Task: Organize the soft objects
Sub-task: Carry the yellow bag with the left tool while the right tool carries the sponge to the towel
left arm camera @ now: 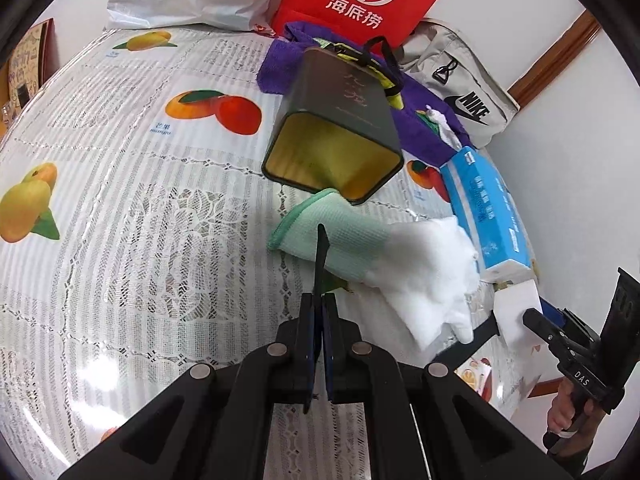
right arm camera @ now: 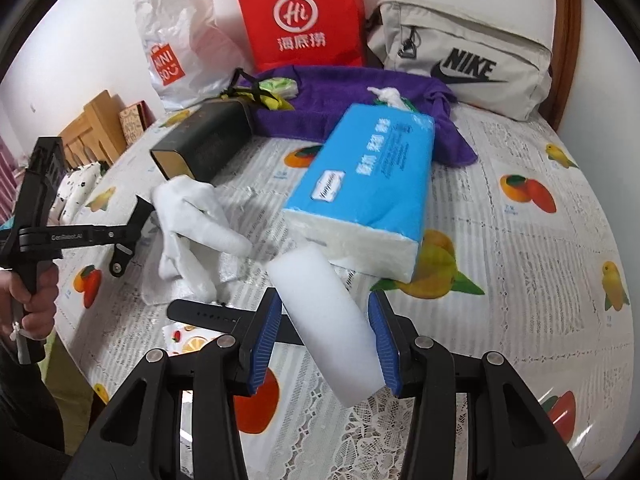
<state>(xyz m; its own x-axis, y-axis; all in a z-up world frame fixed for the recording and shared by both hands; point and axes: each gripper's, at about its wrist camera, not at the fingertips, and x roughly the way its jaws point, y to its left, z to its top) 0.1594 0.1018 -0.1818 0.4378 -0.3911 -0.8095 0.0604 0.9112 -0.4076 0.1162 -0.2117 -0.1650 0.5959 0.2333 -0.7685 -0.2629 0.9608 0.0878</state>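
Note:
A white sponge block (right arm camera: 324,320) hangs tilted above the table, and my right gripper (right arm camera: 324,300) is shut on it, a blue pad pressed on each side. A white glove with a green cuff (left arm camera: 360,252) lies flat beside the mouth of a dark green tin (left arm camera: 336,128) that rests on its side. My left gripper (left arm camera: 321,248) is shut, its thin black tips over the cuff; nothing shows between them. In the right wrist view the left gripper (right arm camera: 138,212) sits just left of the glove (right arm camera: 192,216). A purple towel (right arm camera: 340,96) lies crumpled at the back.
A blue tissue pack (right arm camera: 368,176) lies mid-table, partly on the towel. A red paper bag (right arm camera: 300,20), a white plastic bag (right arm camera: 180,40) and a beige Nike bag (right arm camera: 460,52) line the wall. A black strap (right arm camera: 208,314) lies near the table's front edge.

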